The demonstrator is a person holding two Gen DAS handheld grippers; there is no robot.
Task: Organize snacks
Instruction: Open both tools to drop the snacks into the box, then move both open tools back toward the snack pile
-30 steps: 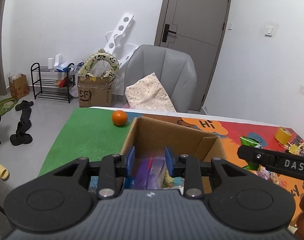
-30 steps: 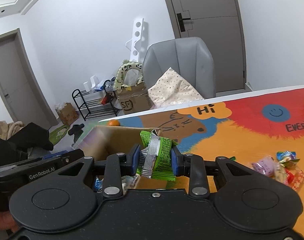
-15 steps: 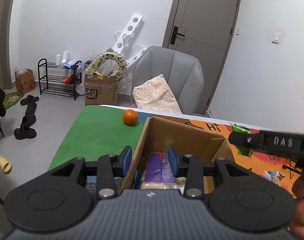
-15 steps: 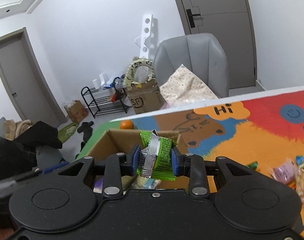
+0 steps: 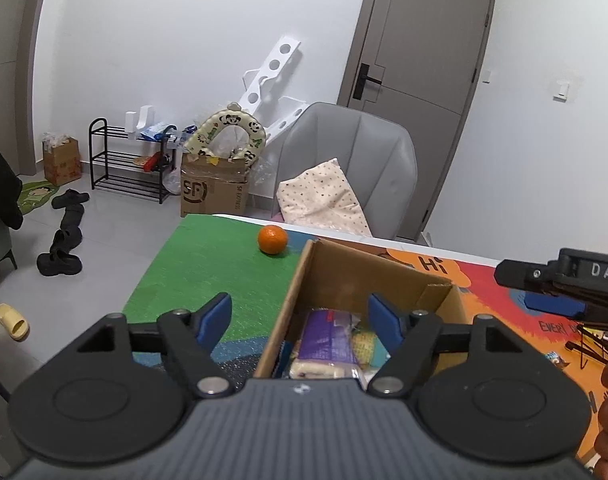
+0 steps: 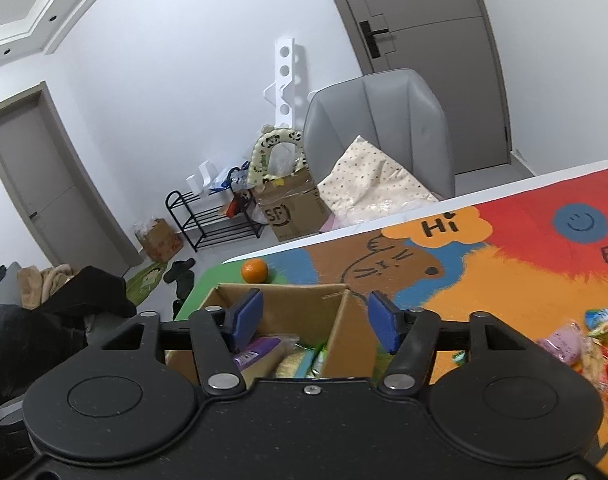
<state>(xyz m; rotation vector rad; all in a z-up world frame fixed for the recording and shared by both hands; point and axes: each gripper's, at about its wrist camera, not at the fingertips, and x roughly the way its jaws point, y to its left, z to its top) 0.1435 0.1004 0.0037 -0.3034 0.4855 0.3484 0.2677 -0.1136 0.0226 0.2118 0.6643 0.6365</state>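
Observation:
An open cardboard box (image 5: 346, 270) stands on the table and holds several snack packs, a purple pack (image 5: 328, 334) among them. My left gripper (image 5: 299, 322) is open and empty, its jaws spread either side of the box's left wall. My right gripper (image 6: 312, 320) is open and empty above the box (image 6: 299, 300); a green pack (image 6: 316, 360) lies inside below it, beside the purple pack (image 6: 255, 350). The right gripper also shows at the right edge of the left wrist view (image 5: 560, 304). Loose snacks (image 6: 584, 344) lie on the mat to the right.
An orange (image 5: 272, 239) sits on the green part of the mat (image 5: 207, 264) behind the box. A grey chair (image 5: 348, 172) with a cushion stands behind the table. A shoe rack and a cardboard carton (image 5: 213, 190) stand on the floor by the wall.
My right gripper has opened and let go of the green pack, which now lies in the box. My left gripper has opened wider.

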